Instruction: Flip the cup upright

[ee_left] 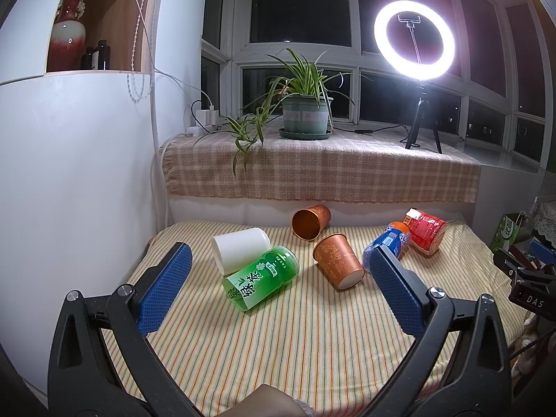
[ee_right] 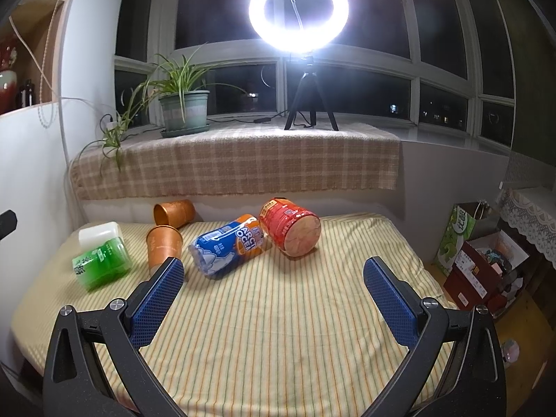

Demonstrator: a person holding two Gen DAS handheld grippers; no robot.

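Note:
Several cups lie on their sides on the striped cloth: a white cup, a green cup, a patterned orange cup, a plain orange cup, a blue cup and a red cup. In the right wrist view they show as the blue, red, green, white and two orange cups. My left gripper is open, empty, just in front of the green cup. My right gripper is open, empty, before the blue and red cups.
A checked cloth ledge behind the table holds a potted plant and a ring light on a tripod. A white cabinet wall stands at the left. Bags and boxes sit on the floor at the right.

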